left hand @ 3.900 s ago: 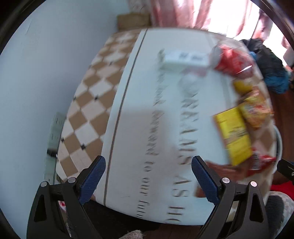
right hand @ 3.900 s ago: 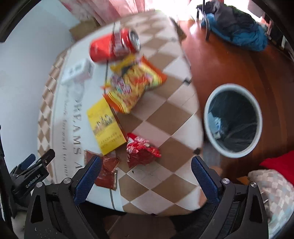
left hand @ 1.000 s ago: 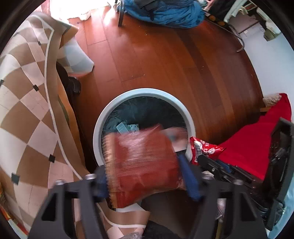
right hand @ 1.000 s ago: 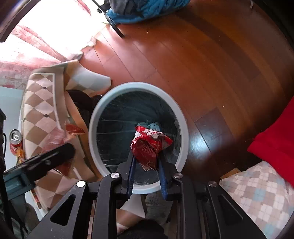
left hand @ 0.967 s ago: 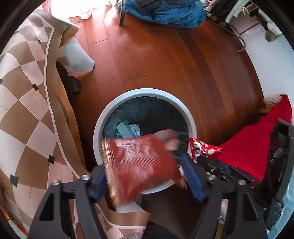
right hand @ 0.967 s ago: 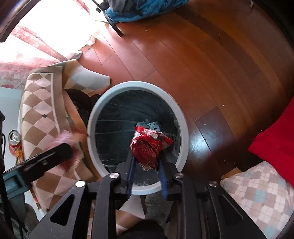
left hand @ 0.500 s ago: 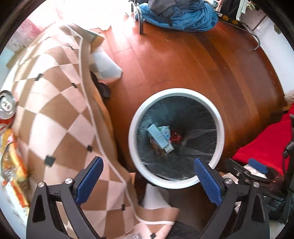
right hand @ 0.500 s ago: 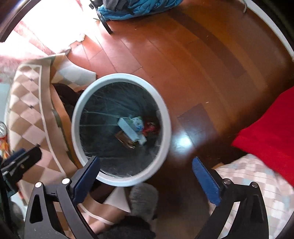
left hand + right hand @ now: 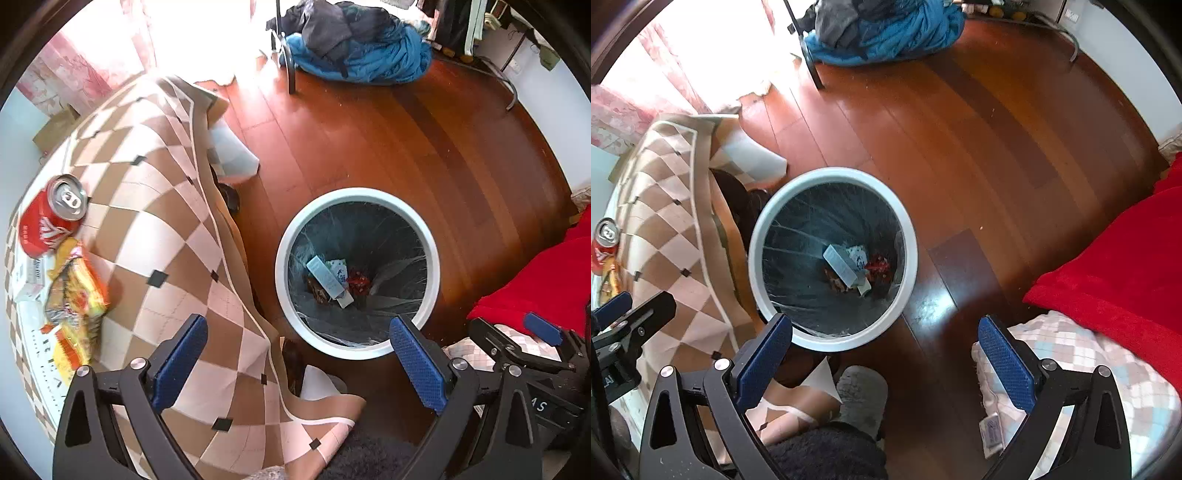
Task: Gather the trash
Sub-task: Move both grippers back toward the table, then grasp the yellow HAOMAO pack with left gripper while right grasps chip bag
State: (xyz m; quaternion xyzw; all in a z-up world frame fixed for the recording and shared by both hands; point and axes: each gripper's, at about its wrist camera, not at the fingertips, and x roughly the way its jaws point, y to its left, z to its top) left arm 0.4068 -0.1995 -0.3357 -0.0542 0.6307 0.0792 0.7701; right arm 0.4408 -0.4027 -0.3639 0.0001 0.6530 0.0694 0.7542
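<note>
A white-rimmed trash bin (image 9: 284,240) (image 9: 908,236) with a dark liner stands on the wooden floor beside the table. At its bottom lie a pale box (image 9: 327,277) (image 9: 842,267), a red wrapper (image 9: 359,283) (image 9: 879,266) and a brown wrapper (image 9: 317,288). My left gripper (image 9: 297,363) is open and empty above the bin's near rim. My right gripper (image 9: 884,363) is open and empty too, just past the rim. On the table lie a red soda can (image 9: 51,216) (image 9: 602,243), orange-yellow snack packets (image 9: 75,288) and a white box (image 9: 29,275).
The checkered tablecloth (image 9: 166,236) hangs off the table edge close to the bin. A red blanket (image 9: 1115,266) and a checked cushion (image 9: 1082,362) are at the right. A blue heap of clothes (image 9: 354,48) lies far across the wooden floor (image 9: 979,140). A grey slipper (image 9: 862,395) is below.
Both grippers opened and dropped their red wrappers into the bin a second ago. Since then both views have pulled up and back, showing more of the table and floor.
</note>
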